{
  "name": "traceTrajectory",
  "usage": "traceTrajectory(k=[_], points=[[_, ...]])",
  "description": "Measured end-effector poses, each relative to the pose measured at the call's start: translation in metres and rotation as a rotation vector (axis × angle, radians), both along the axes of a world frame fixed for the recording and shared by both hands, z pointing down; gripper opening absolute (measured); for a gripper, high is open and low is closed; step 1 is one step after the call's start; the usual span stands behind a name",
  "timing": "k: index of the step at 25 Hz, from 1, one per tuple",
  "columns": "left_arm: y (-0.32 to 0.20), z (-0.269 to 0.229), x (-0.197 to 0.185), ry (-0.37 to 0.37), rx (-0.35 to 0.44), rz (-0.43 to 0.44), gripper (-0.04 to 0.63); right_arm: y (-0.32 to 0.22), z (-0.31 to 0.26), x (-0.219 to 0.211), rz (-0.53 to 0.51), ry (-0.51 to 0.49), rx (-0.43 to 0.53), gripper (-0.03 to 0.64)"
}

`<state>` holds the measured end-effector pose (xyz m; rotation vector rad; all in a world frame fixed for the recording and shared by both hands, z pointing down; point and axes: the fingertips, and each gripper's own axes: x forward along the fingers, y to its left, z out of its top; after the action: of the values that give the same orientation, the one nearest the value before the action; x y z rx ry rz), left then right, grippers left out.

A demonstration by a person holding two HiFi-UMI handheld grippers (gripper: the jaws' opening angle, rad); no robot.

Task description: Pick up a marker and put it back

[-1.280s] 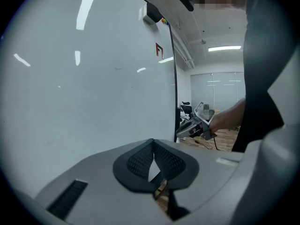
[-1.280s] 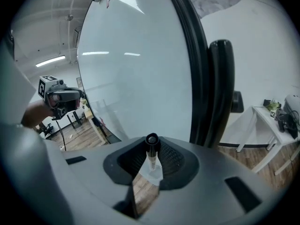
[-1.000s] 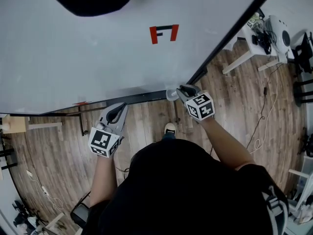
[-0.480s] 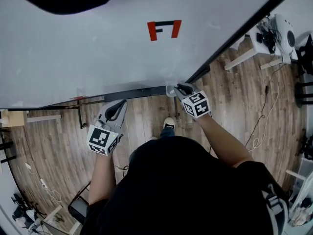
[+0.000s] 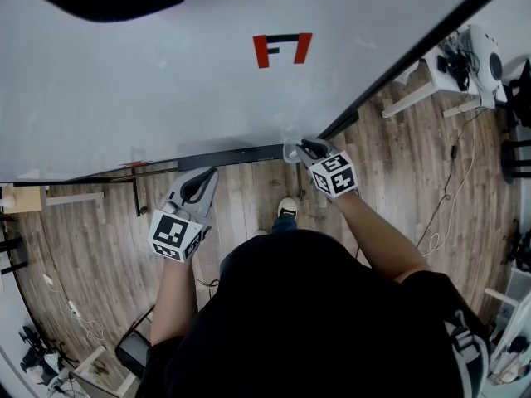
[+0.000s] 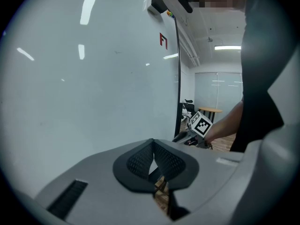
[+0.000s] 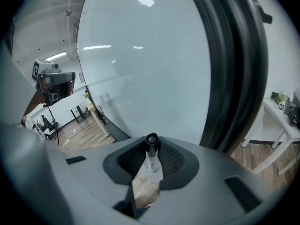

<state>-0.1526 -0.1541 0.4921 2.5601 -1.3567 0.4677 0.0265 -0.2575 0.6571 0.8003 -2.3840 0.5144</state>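
Observation:
A white marker with a black cap (image 7: 151,151) stands on end between the pads of my right gripper (image 7: 151,157), cap toward the camera. The pads still touch it while the jaws are opening slightly. In the head view that right gripper (image 5: 300,150) sits at the whiteboard's lower right corner, by the black tray ledge (image 5: 224,157), and the marker is too small to make out there. My left gripper (image 5: 202,181) hangs just below the ledge further left. Its pads (image 6: 140,159) meet with nothing between them.
The large whiteboard (image 5: 166,81) fills the upper head view, with a red and black mark (image 5: 282,48) on it and a black frame along its right side. A wooden floor lies below. White tables with equipment (image 5: 465,56) stand at the right, and cables run across the floor.
The head view has shifted a little since the earliest frame. Both grippers keep nearly the same places by the board's lower edge, and the right one still has the marker.

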Motion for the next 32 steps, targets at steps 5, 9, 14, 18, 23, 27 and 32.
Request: traceTrajectory(k=[5,9,14,18,23,27,32], points=[[0.0,-0.002,0.001,0.006,0.007,0.006,0.011,-0.001,-0.004,0.004,0.015,0.006,0.003,0.078],[0.0,-0.006,0.003,0.009,0.021,0.012,0.011,-0.006,-0.015,0.012,0.038,-0.003,0.023,0.095],[0.0,-0.014,0.006,0.015,0.042,0.027,0.012,-0.007,-0.036,0.024,0.066,-0.017,0.06,0.101],[-0.001,-0.02,0.008,0.021,0.057,0.043,0.011,-0.002,-0.056,0.034,0.082,-0.03,0.09,0.101],[-0.006,-0.029,0.014,0.027,0.086,0.075,0.012,0.004,-0.086,0.047,0.108,-0.056,0.131,0.1],[-0.007,-0.038,0.021,0.036,0.107,0.102,0.012,0.012,-0.112,0.057,0.132,-0.081,0.166,0.098],[-0.005,-0.044,0.032,0.041,0.121,0.138,0.012,0.026,-0.131,0.073,0.164,-0.11,0.186,0.095]])
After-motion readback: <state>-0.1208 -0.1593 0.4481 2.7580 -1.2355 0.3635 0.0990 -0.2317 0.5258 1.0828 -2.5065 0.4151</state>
